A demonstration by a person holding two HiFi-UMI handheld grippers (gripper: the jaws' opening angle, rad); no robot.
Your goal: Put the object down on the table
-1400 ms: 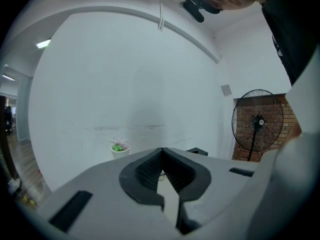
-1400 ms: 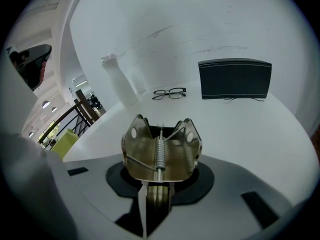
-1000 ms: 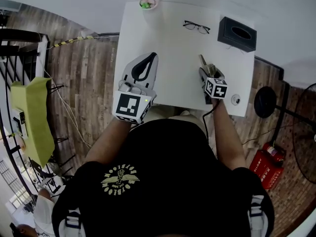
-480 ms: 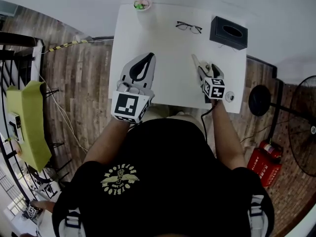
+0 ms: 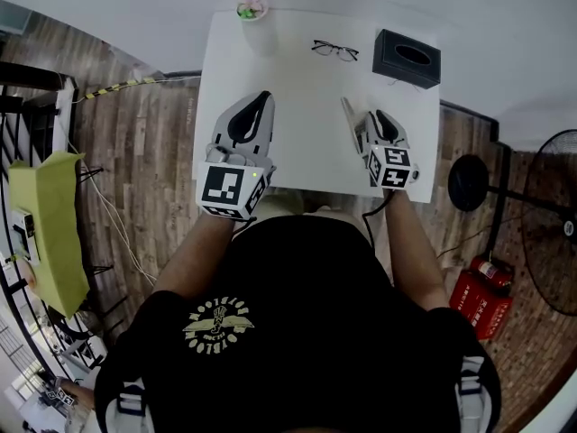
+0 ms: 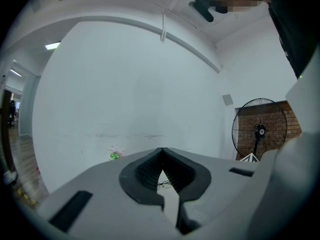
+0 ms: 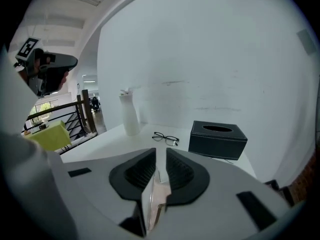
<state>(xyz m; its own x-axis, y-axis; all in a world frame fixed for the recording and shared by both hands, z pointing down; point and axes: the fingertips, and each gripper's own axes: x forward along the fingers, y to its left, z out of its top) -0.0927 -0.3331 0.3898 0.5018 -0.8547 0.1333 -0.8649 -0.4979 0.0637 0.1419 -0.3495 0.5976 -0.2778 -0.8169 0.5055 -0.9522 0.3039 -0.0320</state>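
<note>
Above the worktop (image 5: 306, 97), head view: the right claw (image 5: 372, 120) carries the object (image 5: 347, 115), which juts ahead of it; the left claw (image 5: 263, 99) hovers alongside. Left gripper view: that claw is pressed together, empty. Right gripper view: the jaws, just closed further, pinch the thin object; I would lower it to the worktop beneath, then spread.

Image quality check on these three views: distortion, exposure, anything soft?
Head view: mild barrel bend at the edges, flat even light, the white table close to blown out, glasses sharp. Left gripper view: heavy fisheye with black corners, wall washed out and low in contrast. Right gripper view: same fisheye, tissue box crisp, railing backlit by a bright opening.
</note>
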